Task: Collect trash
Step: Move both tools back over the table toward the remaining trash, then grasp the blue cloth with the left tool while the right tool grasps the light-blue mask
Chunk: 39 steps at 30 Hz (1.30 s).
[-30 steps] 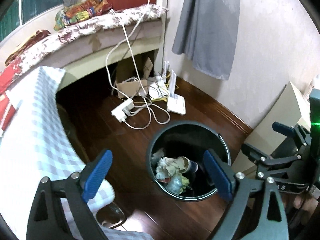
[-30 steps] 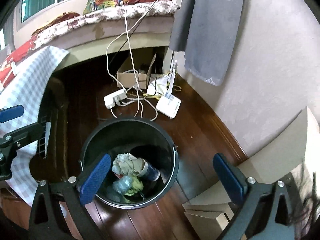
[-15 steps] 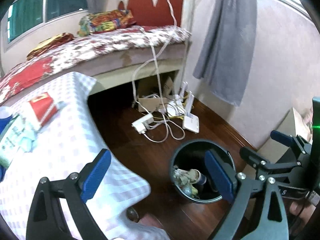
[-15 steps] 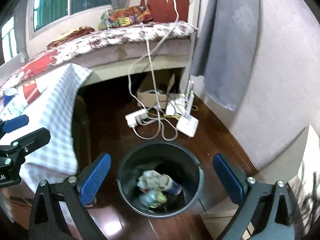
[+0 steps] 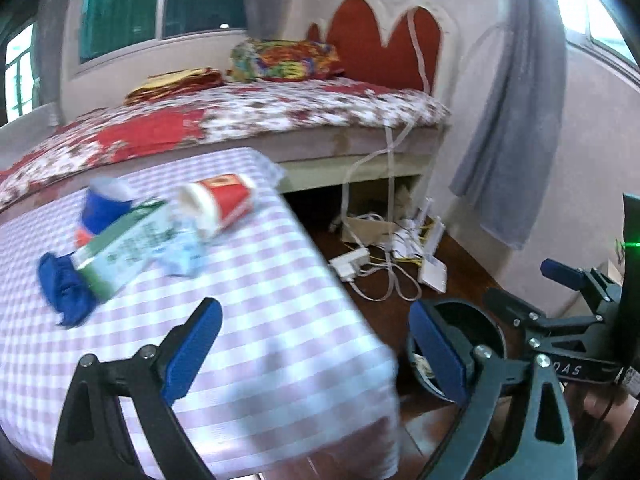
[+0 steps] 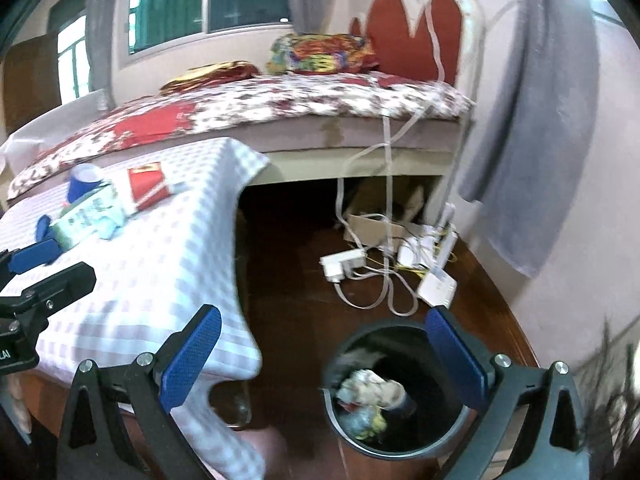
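Trash lies on the checked tablecloth (image 5: 260, 320): a red paper cup (image 5: 218, 202) on its side, a green and white carton (image 5: 120, 248), a blue cup (image 5: 98, 208), a blue rag (image 5: 64, 292) and a pale wrapper (image 5: 184, 256). The same pile (image 6: 100, 204) shows far left in the right wrist view. The black bin (image 6: 394, 392) stands on the floor with crumpled paper and wrappers inside; its rim shows in the left wrist view (image 5: 464, 320). My left gripper (image 5: 316, 350) is open and empty above the table's near edge. My right gripper (image 6: 328, 356) is open and empty above the bin's left side.
A bed (image 5: 248, 120) with a floral cover stands behind the table. White cables, a power strip (image 6: 344, 264) and a router (image 6: 436, 288) lie on the dark wood floor (image 6: 296, 280). A grey cloth (image 6: 532, 152) hangs on the right wall.
Both grippers have lifted and swung left, away from the bin toward the table. The trash pile on the tablecloth has come into view. Both stay open and empty.
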Motion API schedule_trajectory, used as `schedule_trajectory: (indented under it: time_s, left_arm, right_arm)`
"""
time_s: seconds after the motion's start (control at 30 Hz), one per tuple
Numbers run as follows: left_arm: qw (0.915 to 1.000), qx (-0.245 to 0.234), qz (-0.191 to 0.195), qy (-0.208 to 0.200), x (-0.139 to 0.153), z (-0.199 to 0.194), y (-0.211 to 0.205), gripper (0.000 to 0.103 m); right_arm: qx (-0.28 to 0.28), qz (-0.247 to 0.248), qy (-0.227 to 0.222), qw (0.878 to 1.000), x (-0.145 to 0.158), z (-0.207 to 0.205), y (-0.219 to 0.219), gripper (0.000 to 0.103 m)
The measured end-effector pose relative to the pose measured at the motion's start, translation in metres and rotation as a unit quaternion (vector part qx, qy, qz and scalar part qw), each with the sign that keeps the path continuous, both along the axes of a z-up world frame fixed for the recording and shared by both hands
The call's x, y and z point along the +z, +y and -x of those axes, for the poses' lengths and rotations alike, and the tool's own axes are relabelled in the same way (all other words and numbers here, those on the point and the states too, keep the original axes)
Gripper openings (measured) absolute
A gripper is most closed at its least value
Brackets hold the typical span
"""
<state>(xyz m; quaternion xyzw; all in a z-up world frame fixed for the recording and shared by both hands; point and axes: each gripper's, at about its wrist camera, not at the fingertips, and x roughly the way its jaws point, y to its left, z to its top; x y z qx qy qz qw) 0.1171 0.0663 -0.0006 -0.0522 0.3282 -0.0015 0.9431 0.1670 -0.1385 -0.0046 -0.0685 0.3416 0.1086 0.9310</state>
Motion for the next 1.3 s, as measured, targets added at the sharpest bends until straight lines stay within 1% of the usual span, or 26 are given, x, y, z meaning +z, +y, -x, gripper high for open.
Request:
schedule_trajectory:
  time_s: [0.23, 0.4, 0.63, 0.7, 0.77, 0.9, 1.13, 1.3]
  left_arm:
    - [0.9974, 0.072, 0.007, -0.005, -0.002, 0.025, 0.069, 0.096]
    - [0.9922, 0.124, 0.012, 0.001, -0.010, 0.036, 0.123, 0.096]
    - [0.9859, 0.167, 0.014, 0.007, -0.022, 0.036, 0.175, 0.095]
    - [0.9843, 0.176, 0.016, 0.009, -0.027, 0.034, 0.186, 0.094]
    - [0.9835, 0.179, 0.019, 0.014, -0.031, 0.033, 0.197, 0.092]
    - [0.9819, 0.186, 0.026, 0.021, -0.040, 0.026, 0.210, 0.090]
    - [0.9815, 0.185, 0.037, 0.033, -0.052, 0.006, 0.229, 0.086]
    - [0.9808, 0.185, 0.038, 0.048, -0.062, -0.011, 0.243, 0.082]
  right_arm:
    - [0.049, -0.003, -0.008, 0.999, 0.011, -0.002, 0.059, 0.103]
    - [0.088, -0.001, -0.014, 0.996, 0.017, -0.006, 0.110, 0.103]
    - [0.127, 0.006, -0.010, 0.992, 0.015, -0.016, 0.172, 0.103]
    - [0.137, 0.006, -0.003, 0.991, 0.012, -0.022, 0.188, 0.098]
    - [0.145, 0.006, 0.005, 0.989, 0.008, -0.029, 0.201, 0.093]
    - [0.164, 0.007, 0.022, 0.986, -0.005, -0.039, 0.230, 0.086]
    - [0.185, 0.003, 0.054, 0.981, -0.027, -0.061, 0.269, 0.076]
    - [0.186, 0.001, 0.079, 0.979, -0.039, -0.082, 0.288, 0.056]
